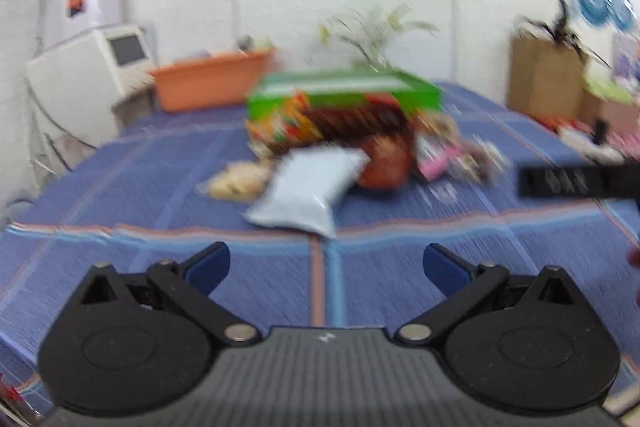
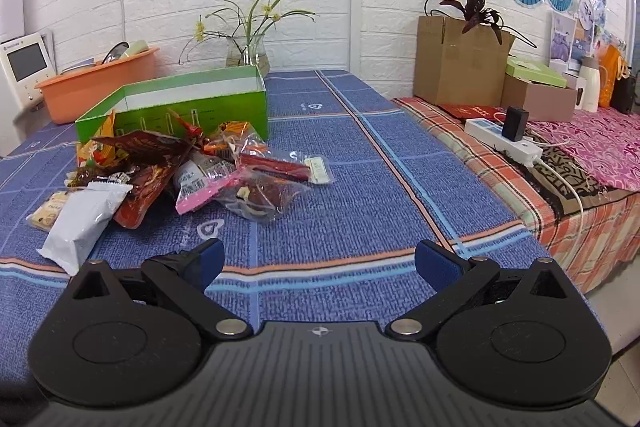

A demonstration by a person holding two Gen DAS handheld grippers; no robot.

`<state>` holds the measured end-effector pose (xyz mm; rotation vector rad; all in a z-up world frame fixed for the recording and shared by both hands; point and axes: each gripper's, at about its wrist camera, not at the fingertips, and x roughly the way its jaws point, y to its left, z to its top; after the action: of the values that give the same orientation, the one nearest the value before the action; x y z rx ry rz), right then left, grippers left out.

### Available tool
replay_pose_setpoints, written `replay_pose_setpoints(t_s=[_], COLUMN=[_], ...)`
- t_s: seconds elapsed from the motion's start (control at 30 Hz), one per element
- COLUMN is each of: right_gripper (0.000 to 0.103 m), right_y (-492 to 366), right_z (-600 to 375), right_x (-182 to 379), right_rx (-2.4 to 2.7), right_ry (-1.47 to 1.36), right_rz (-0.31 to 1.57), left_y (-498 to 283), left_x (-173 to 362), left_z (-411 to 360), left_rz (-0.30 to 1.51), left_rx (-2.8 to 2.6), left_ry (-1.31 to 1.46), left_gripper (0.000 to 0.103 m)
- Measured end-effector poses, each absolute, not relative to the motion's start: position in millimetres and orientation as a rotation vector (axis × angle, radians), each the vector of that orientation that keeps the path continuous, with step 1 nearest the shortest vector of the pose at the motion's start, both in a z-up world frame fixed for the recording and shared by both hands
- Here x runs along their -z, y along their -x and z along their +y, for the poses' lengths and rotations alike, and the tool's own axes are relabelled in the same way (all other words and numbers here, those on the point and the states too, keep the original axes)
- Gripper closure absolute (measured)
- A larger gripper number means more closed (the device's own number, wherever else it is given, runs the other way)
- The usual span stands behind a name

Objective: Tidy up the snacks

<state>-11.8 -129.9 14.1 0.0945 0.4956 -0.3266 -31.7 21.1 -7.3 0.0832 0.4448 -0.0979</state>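
A pile of snack packets [image 2: 188, 163] lies on the blue cloth-covered table [image 2: 360, 187], in front of an open green box [image 2: 176, 103]. A white packet [image 2: 86, 219] lies nearest, at the pile's left front. My right gripper [image 2: 318, 263] is open and empty, low over the table, right of the pile. The left wrist view is blurred: my left gripper [image 1: 326, 267] is open and empty, facing the white packet [image 1: 308, 191], the pile [image 1: 348, 135] and the green box [image 1: 344, 89]. The other gripper's black finger [image 1: 576, 181] shows at the right edge.
An orange plastic tub [image 2: 100, 83] and a glass vase with flowers [image 2: 248, 51] stand behind the box. Right of the table, a lower surface holds cardboard boxes [image 2: 460, 63] and a white power strip [image 2: 504, 143]. A white device [image 2: 24, 67] stands at far left.
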Motion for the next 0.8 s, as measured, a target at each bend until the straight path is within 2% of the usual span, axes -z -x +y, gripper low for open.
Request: replay_pose_setpoints(t_s=[0.23, 0.8], right_gripper=[0.0, 0.0], right_y=[-15, -19], right_z=[-113, -109], right_x=[-37, -36], right_rx=[0.31, 0.248], right_ry=[-0.016, -0.103], right_rz=[0.389, 0.413], left_y=[-26, -28], left_x=[-41, -22], left_z=[46, 31], left_rz=[0.411, 0.473], left_rx=[0.015, 0.019], left_ry=[0.054, -0.02], left_gripper=[0.0, 0.0])
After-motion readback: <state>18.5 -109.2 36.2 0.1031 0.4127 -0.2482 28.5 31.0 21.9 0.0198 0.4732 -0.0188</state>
